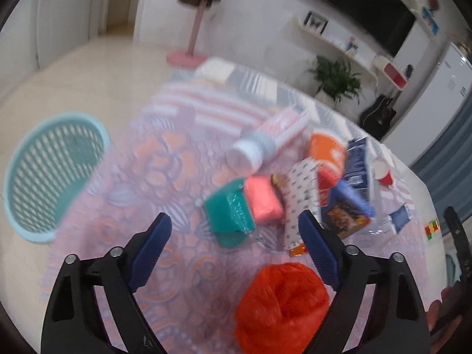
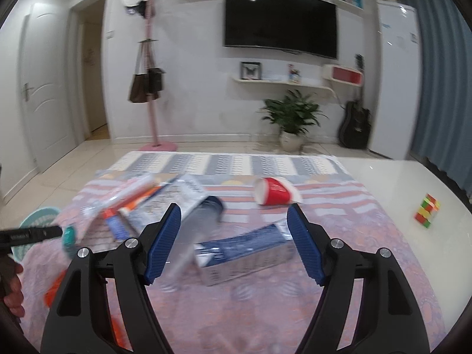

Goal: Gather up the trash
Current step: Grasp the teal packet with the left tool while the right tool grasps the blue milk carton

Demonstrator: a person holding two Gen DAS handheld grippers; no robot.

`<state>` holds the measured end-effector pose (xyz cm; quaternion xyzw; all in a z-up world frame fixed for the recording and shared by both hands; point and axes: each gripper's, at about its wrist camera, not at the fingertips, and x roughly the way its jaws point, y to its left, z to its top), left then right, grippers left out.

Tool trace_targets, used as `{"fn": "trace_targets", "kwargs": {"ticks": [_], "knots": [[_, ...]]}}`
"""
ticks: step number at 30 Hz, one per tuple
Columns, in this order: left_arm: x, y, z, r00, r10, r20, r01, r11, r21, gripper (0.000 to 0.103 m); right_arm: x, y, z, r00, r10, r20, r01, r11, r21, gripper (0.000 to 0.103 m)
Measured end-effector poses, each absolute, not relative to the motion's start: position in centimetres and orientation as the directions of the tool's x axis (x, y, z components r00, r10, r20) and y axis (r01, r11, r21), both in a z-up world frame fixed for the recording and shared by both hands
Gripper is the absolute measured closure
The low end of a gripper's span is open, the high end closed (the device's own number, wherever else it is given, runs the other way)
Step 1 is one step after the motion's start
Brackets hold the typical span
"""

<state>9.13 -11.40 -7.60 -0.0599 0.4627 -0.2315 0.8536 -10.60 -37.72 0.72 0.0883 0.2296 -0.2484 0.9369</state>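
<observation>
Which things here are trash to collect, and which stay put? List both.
For the job: red bag, white bottle, teal pack, pink pack, blue carton, red cup, teal basket as the likely bin.

Lying about: cube, plant, guitar, coat stand, TV.

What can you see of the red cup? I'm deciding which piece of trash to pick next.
The red cup looks like a disposable plastic party cup, red outside and white inside. It lies tipped on its side on the patterned cloth, its open mouth facing left in the right wrist view, with a white edge behind its base. It sits apart from the blue-and-white carton nearer the camera. Neither tool touches it. The left wrist view shows it blurred at the pile's far edge.
</observation>
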Motion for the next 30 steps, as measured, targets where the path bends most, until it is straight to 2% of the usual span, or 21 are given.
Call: {"fn": "trace_targets", "kwargs": {"ticks": [5, 7, 11, 14, 17, 20, 23, 27, 30], "knots": [[10.1, -12.0, -10.1, 0.435, -0.442, -0.785, 0.323, 0.890, -0.322, 0.024, -10.5, -40.5, -1.0, 0.726, -0.436, -0.532, 0.548, 0.834, 0.065, 0.033], [10.6, -12.2, -10.7, 0.426, -0.443, -0.789, 0.320, 0.889, -0.327, 0.028, -10.0, -40.7, -1.9, 0.710, -0.414, -0.570, 0.548, 0.833, 0.076, 0.033], [11.0, -12.8, -10.7, 0.426, -0.427, -0.798, 0.339, 0.893, -0.296, 0.040, -8.2, -40.8, -3.4, 0.677, -0.358, -0.643, 0.558, 0.819, 0.131, 0.033], [11.0, -13.1, -10.7, 0.412, -0.455, -0.789, 0.368, 0.876, -0.313, 0.058, -6.5, -40.7, -3.8, 0.631, -0.358, -0.688, 0.603, 0.785, 0.144, 0.032], [10.9, -13.5, -10.6, 0.421, -0.453, -0.786, 0.386, 0.873, -0.296, 0.067, -4.8, -41.1, -4.9, 0.570, -0.369, -0.735, 0.668, 0.729, 0.152, 0.032], [10.9, -13.5, -10.6, 0.424, -0.457, -0.782, 0.396, 0.870, -0.293, 0.068, -4.0, -42.0, -6.1, 0.509, -0.377, -0.774, 0.736, 0.657, 0.163, 0.032], [11.0, -13.4, -10.5, 0.421, -0.472, -0.775, 0.400, 0.863, -0.308, 0.069, -3.7, -42.5, -6.3, 0.497, -0.388, -0.776, 0.760, 0.626, 0.174, 0.032], [10.7, -13.2, -10.4, 0.428, -0.477, -0.768, 0.408, 0.860, -0.307, 0.069, -2.7, -42.9, -6.2, 0.494, -0.339, -0.800, 0.766, 0.605, 0.217, 0.032], [10.6, -13.1, -10.3, 0.430, -0.478, -0.766, 0.409, 0.859, -0.307, 0.069, -1.7, -42.9, -6.1, 0.472, -0.337, -0.814, 0.775, 0.599, 0.201, 0.027]]}}
